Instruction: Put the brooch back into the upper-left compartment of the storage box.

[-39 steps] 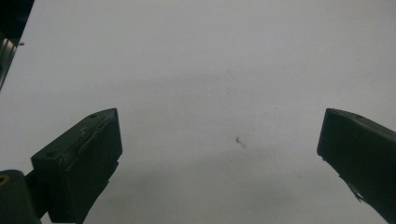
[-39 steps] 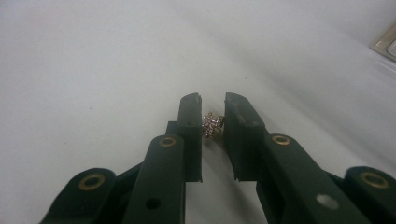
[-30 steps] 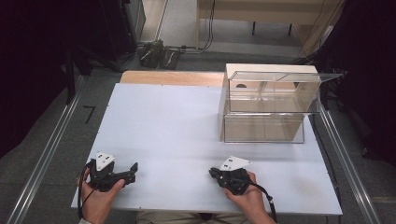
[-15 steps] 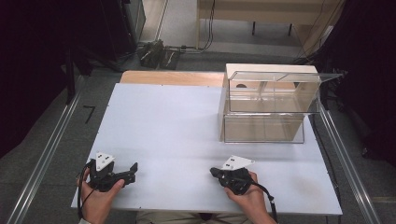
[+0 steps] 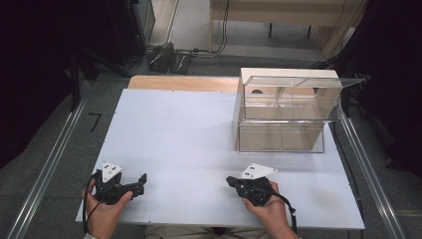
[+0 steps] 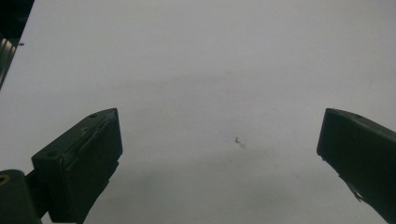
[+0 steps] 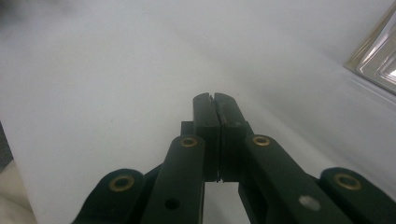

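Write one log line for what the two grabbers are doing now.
left gripper: open, empty | right gripper: shut, empty | both low over white table

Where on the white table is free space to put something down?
The table is bare between the left gripper, the right gripper and the far edge. It is crowded at the far right, where the clear plastic case stands.

This looks like a lab set up for recording. A plain white bench (image 5: 199, 144) stands on grey carpet between metal rails (image 5: 45, 164), with black curtains (image 5: 45, 59) hung on both sides. Cables (image 5: 224, 30) trail across the floor behind it, and a clear plastic box (image 5: 286, 112) sits on the bench.
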Motion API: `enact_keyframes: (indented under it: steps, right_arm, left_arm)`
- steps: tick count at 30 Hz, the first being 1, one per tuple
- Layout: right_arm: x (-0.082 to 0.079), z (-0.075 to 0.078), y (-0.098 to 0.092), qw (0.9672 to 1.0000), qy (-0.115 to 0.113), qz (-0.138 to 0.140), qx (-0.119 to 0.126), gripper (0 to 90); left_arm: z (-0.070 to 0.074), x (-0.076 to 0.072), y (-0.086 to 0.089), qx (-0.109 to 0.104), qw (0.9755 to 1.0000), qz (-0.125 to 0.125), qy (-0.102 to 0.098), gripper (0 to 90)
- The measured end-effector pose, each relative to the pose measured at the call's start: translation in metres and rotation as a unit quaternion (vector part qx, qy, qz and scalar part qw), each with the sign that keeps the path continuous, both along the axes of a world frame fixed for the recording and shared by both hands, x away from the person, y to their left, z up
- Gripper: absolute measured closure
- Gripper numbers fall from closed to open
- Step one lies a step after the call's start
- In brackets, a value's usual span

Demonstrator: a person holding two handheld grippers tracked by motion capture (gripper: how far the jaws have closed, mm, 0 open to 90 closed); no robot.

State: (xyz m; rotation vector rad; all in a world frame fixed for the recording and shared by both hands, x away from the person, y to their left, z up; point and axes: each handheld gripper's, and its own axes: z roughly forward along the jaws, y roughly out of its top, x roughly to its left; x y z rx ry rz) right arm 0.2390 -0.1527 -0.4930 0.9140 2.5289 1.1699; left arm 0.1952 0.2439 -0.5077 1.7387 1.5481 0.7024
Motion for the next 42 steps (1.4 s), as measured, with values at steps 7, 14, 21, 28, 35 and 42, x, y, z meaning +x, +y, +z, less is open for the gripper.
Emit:
enact_keyframes:
  steps: [7, 14, 21, 28, 35, 42]
  right_arm:
    - [0.000, 0.006, -0.003, 1.0000, -0.003, -0.002, 0.005, 86.9]
    - [0.002, 0.013, -0.007, 0.9999, -0.010, -0.007, 0.011, 86.9]
    - [0.002, 0.021, -0.011, 0.9997, -0.011, -0.010, 0.019, 86.9]
    - [0.003, 0.030, -0.014, 0.9995, -0.016, -0.008, 0.024, 86.9]
    - [0.005, 0.039, -0.020, 0.9992, -0.019, -0.017, 0.031, 86.9]
    - [0.009, 0.051, -0.026, 0.9985, -0.029, -0.025, 0.040, 86.9]
  left_arm:
    - [0.000, 0.000, 0.000, 0.000, 1.0000, -0.001, 0.000, 1.1]
    - [0.000, 0.000, 0.000, -0.001, 1.0000, 0.000, 0.000, 1.1]
    - [0.000, 0.000, 0.000, -0.001, 1.0000, 0.000, 0.000, 1.1]
    - [0.000, 0.000, 0.000, -0.001, 1.0000, 0.000, 0.001, 1.2]
    - [0.000, 0.000, 0.000, -0.001, 1.0000, 0.000, 0.000, 1.2]
    - [0.000, 0.000, 0.000, -0.002, 1.0000, 0.000, 0.001, 1.2]
